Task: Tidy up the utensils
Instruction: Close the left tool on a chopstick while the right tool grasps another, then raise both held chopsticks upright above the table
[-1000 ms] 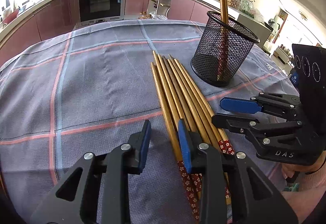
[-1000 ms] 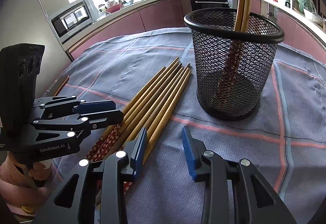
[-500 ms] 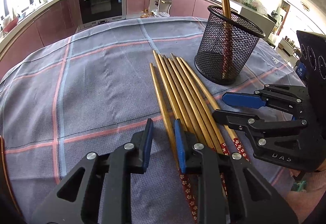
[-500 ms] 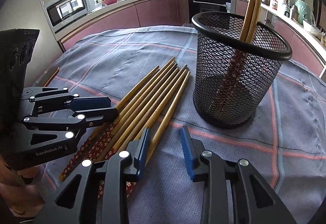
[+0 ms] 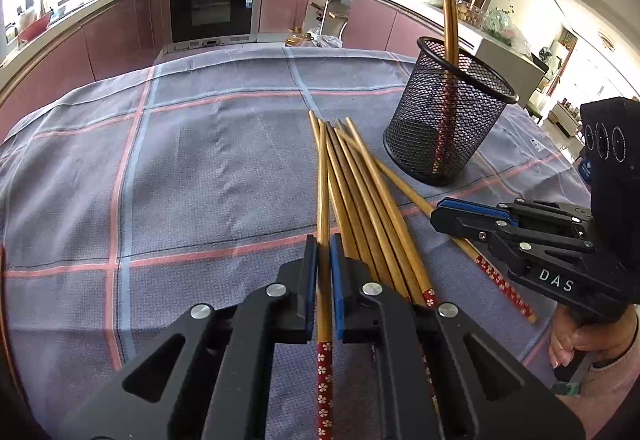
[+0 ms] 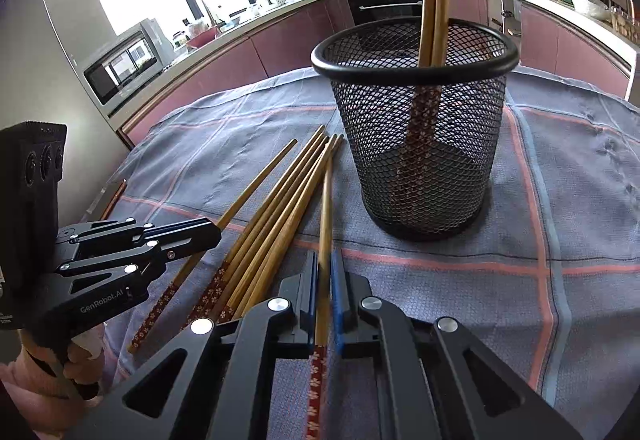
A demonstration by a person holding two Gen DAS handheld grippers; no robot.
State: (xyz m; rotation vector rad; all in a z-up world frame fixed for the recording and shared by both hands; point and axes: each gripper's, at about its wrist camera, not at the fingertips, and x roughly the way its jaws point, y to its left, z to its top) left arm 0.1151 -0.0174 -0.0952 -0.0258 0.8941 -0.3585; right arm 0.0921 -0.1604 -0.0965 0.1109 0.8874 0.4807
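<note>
Grabbing two at once now: both sets of jaws have just been closing, and each one has ended up pinched on its own chopstick. The left gripper (image 5: 324,252) is clamped on the leftmost chopstick (image 5: 323,200) of the pile, with the red flowered handle end poking back between the jaws toward the camera. The right gripper (image 6: 325,268) has done the same with the stick on the far right side of the pile (image 6: 326,208), also held just ahead of its red patterned end. A second ago both grippers were hovering with the jaws apart and nothing between the pads, and the sticks lay in a fairly neat parallel row; now the two gripped ones have swung out of line and cross the others near their tips, so the bundle looks fanned and a bit messier. The rest of the chopsticks (image 5: 372,208) are on the checked tablecloth (image 5: 180,168) between the two grippers, just beside the black mesh cup (image 5: 448,120), which already has a pair standing in it. My read is the pickup part is done and what's left for these two is lifting them, tipping them upright and dropping them in the cup. Thin round sticks could easily twist in the pads on the way.
</note>
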